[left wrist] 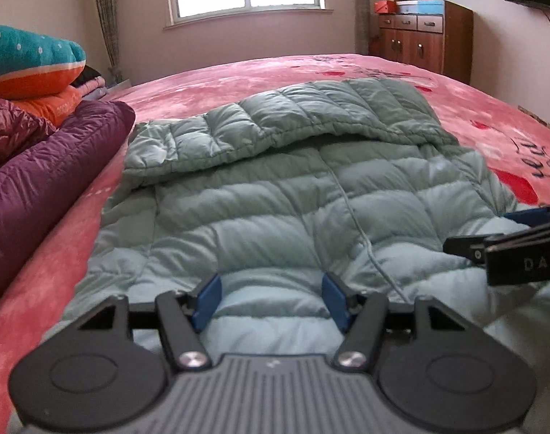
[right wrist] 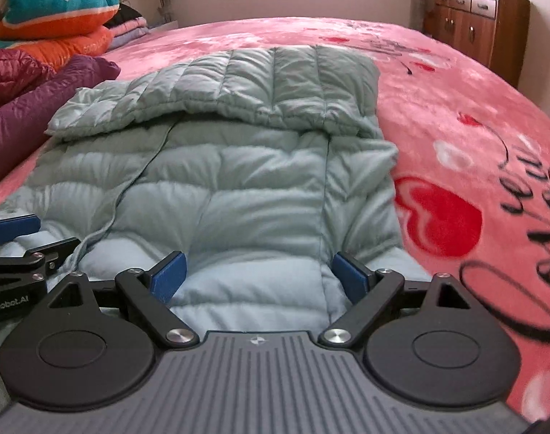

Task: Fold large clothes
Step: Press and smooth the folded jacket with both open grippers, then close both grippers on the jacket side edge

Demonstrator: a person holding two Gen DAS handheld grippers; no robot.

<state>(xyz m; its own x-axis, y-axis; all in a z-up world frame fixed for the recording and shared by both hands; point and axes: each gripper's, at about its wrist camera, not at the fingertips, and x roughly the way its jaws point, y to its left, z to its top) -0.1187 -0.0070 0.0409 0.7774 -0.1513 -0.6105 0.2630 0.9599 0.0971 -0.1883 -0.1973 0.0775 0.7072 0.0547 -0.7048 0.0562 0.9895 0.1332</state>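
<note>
A pale green quilted down jacket (left wrist: 275,199) (right wrist: 239,181) lies flat on the pink bedspread (left wrist: 492,126), with its hood (left wrist: 293,115) (right wrist: 239,79) folded down over the upper back. My left gripper (left wrist: 271,289) hovers over the jacket's near left part, its blue pads apart and nothing pinched between them. My right gripper (right wrist: 257,267) is open over the near right part, close to the jacket's right edge. Each gripper shows at the side of the other's view: the right gripper (left wrist: 488,231) and the left gripper (right wrist: 36,237), side by side.
A purple down jacket (left wrist: 40,188) (right wrist: 22,115) lies bunched on the left of the bed. Behind it is a stack of teal and orange bedding (left wrist: 25,61). A wooden cabinet (left wrist: 423,39) stands by the far wall at right.
</note>
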